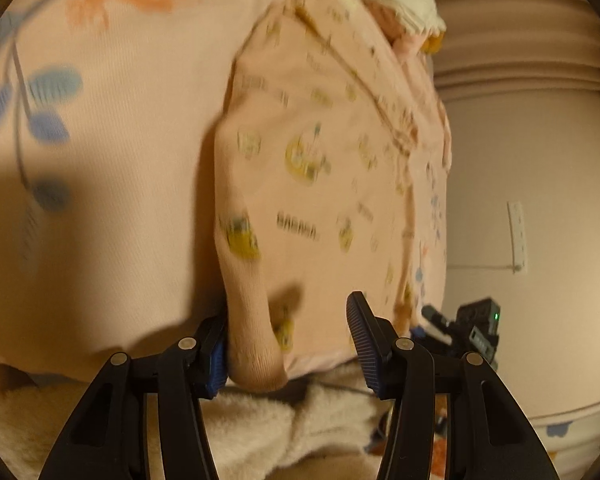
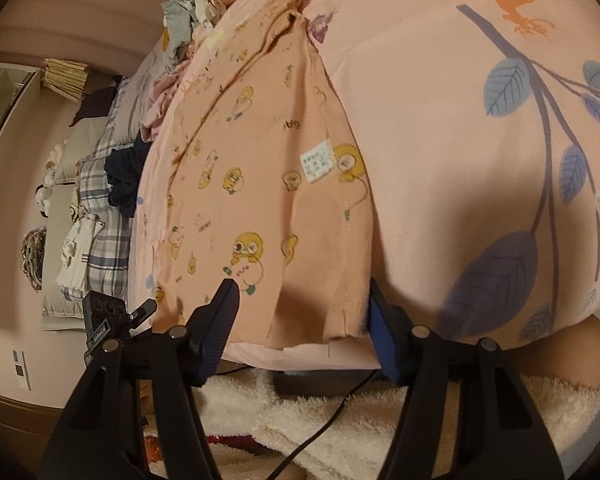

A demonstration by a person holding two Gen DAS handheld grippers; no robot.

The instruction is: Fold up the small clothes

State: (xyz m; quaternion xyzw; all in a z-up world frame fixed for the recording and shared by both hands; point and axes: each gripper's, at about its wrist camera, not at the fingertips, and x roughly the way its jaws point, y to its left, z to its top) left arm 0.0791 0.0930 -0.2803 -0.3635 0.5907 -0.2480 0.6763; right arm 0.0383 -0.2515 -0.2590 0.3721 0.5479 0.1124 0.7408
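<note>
A small pink garment (image 1: 324,168) printed with yellow cartoon figures lies spread on a pink bedsheet (image 1: 120,160) patterned with blue leaves. In the left wrist view its ribbed cuff (image 1: 256,344) hangs over the near bed edge between the jaws of my left gripper (image 1: 288,316), beside the left pad; the right pad stands well clear, so the jaws are open. In the right wrist view the garment (image 2: 260,168) shows a white care label (image 2: 316,164). Its hem corner (image 2: 336,320) lies between the fingers of my right gripper (image 2: 302,292), which stands open around it without pressing.
A pile of other clothes (image 2: 188,12) sits at the far end of the bed, with a plaid cloth (image 2: 100,184) and dark garment (image 2: 124,176) along the side. A fluffy white blanket (image 2: 340,412) and black cable (image 2: 332,408) lie below the near edge.
</note>
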